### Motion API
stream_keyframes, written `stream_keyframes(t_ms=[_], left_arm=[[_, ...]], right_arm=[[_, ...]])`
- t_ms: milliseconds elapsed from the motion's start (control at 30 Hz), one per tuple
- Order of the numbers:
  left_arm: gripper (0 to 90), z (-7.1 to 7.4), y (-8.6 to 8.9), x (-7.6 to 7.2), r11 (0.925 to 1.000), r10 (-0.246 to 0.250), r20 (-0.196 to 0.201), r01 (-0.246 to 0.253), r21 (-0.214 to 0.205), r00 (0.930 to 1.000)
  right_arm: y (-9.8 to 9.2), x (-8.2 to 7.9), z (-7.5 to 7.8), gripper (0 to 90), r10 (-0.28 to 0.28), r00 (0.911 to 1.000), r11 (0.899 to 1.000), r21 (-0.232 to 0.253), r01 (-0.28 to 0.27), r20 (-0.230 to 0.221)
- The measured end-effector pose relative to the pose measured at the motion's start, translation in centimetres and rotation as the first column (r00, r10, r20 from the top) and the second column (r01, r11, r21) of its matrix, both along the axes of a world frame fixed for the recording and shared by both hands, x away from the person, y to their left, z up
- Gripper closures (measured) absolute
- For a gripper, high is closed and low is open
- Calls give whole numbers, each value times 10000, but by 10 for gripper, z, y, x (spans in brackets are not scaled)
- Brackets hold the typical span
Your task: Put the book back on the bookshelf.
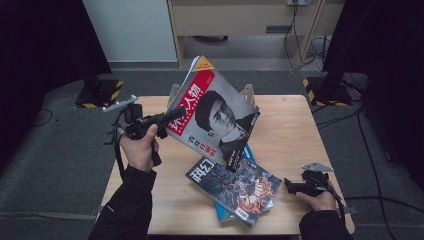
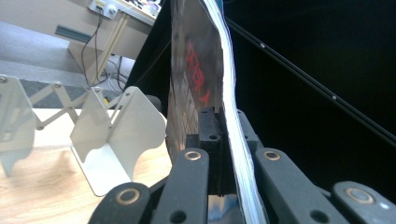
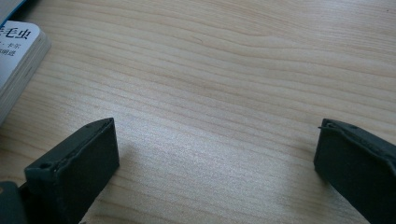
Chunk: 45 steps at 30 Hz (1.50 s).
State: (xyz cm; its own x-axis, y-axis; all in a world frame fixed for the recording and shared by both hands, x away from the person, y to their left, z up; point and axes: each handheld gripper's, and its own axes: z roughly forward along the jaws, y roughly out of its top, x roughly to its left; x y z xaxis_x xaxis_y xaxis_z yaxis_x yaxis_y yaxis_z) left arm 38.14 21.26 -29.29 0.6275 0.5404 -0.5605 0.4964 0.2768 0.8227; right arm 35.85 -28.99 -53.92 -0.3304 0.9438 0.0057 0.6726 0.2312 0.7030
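The magazine [image 1: 215,112] I hold is thin, glossy and slightly bowed, its cover showing a black-and-white portrait beside a red title band. It hangs tilted above the wooden table [image 1: 295,130], long axis running from its upper far corner down toward me. My left gripper [image 1: 172,118] pinches its left edge; in the left gripper view the page block [image 2: 231,116] sits clamped between my jaws. Below lie two more magazines [image 1: 235,187]. My right gripper [image 1: 290,185] rests spread wide, holding nothing, over bare wood [image 3: 210,93].

Raised magazine [image 1: 215,115] with red title band and black-and-white portrait cover; lower magazine [image 1: 235,187] dark with orange and white artwork, over a blue-edged one [image 1: 223,210]; pale wood-grain table [image 1: 295,135]; black grippers.
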Motion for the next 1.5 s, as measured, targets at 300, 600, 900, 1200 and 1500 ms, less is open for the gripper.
stream_keyframes(t_ms=[300,600,900,1200,1500], left_arm=[[864,5,20,3,9982,585,41,-584,-94,9983],[864,15,43,0,9929,1179,257,-1175,-163,9927],[864,18,64,-2,9843,1765,308,-1763,-80,9838],[864,20,84,-5,9735,2284,351,-2281,-130,9729],[864,22,99,-4,9583,2853,393,-2857,31,9576]], right_arm=[[1,0,0,3,-82,10000,10000,-25,82,12],[1,0,0,3,-91,10000,10000,-21,92,12],[1,0,0,3,-113,9999,9999,-1,113,-4],[1,0,0,3,-106,9999,9999,-13,106,1],[1,1,0,3,-118,9999,9999,-12,118,21]])
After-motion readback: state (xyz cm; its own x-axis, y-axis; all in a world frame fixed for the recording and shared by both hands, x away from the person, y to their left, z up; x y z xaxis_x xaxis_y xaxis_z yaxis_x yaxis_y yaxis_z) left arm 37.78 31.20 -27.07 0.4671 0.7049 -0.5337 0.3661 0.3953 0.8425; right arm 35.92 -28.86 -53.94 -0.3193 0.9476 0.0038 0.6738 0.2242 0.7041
